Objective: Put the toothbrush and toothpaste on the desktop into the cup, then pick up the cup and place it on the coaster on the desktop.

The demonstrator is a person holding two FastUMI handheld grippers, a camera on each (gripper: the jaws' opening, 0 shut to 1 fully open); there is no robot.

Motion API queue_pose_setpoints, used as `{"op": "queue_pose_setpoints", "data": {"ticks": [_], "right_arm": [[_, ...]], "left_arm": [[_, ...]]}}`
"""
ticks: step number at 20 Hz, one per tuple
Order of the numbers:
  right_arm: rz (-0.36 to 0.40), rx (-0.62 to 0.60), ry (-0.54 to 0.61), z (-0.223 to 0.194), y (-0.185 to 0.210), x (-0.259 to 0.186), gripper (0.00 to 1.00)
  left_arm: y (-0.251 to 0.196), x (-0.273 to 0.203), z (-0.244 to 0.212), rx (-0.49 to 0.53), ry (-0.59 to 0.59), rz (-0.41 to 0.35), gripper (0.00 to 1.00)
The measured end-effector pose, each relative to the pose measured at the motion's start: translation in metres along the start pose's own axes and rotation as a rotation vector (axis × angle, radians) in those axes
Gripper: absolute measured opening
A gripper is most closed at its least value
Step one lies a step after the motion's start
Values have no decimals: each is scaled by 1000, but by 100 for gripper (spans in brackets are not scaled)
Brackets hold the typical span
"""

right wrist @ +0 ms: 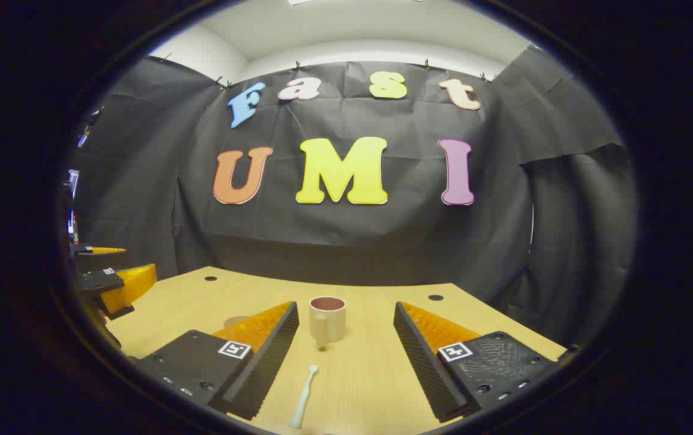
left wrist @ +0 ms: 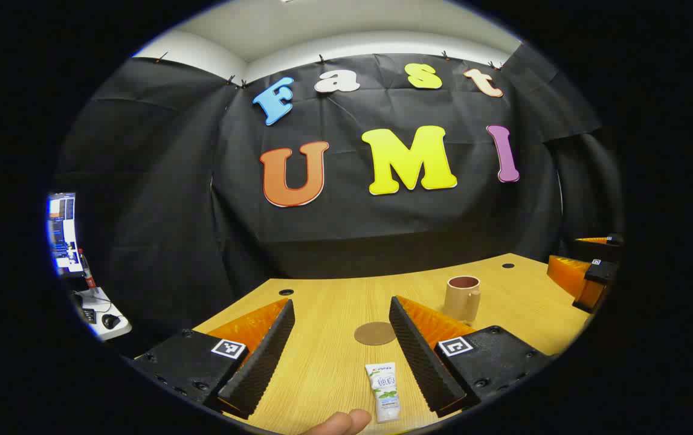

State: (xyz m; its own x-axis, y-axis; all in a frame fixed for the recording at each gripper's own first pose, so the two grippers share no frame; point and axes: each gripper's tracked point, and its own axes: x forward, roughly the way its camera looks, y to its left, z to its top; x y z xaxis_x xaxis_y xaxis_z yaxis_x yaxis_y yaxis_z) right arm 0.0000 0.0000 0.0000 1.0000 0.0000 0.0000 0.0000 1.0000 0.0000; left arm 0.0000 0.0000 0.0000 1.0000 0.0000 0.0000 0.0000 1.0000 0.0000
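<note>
Toothpaste point(left wrist: 384, 391) lies flat between the left gripper point(left wrist: 340, 350)'s wide-spread, empty fingers; the toothbrush point(right wrist: 304, 396) lies likewise between the right gripper point(right wrist: 346, 356)'s open, empty fingers. Beyond stand the cup point(right wrist: 327, 318) and the coaster point(left wrist: 375, 333), apart on the surface point(left wrist: 334, 362). Nothing looks grasped yet: each gripper must descend and close. A fingertip point(left wrist: 340, 422) and the toothbrush's handle end are cut off at the views' lower edges.

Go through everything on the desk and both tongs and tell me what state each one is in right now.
Left tongs: open, holding nothing.
Right tongs: open, holding nothing.
Toothpaste: lying flat on the desk, not gripped.
Toothbrush: lying flat on the desk, not gripped.
Cup: upright on the desk, nothing in it.
Coaster: flat on the desk, nothing on it.
</note>
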Motion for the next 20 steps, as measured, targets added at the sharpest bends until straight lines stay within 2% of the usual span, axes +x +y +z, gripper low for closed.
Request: {"op": "queue_pose_setpoints", "data": {"ticks": [1, 8, 16, 20], "right_arm": [[-6, -4, 2, -2, 2, 0, 95], [-15, -14, 29, -9, 9, 4, 95], [-23, -13, 46, -12, 6, 6, 95], [-31, -18, 61, -22, 3, 10, 96]], "left_arm": [[3, -1, -2, 5, 4, 4, 99], [15, -1, 0, -22, -1, 9, 100], [10, 0, -8, -66, 29, -15, 99], [4, 2, -13, -54, 36, -25, 99]]}}
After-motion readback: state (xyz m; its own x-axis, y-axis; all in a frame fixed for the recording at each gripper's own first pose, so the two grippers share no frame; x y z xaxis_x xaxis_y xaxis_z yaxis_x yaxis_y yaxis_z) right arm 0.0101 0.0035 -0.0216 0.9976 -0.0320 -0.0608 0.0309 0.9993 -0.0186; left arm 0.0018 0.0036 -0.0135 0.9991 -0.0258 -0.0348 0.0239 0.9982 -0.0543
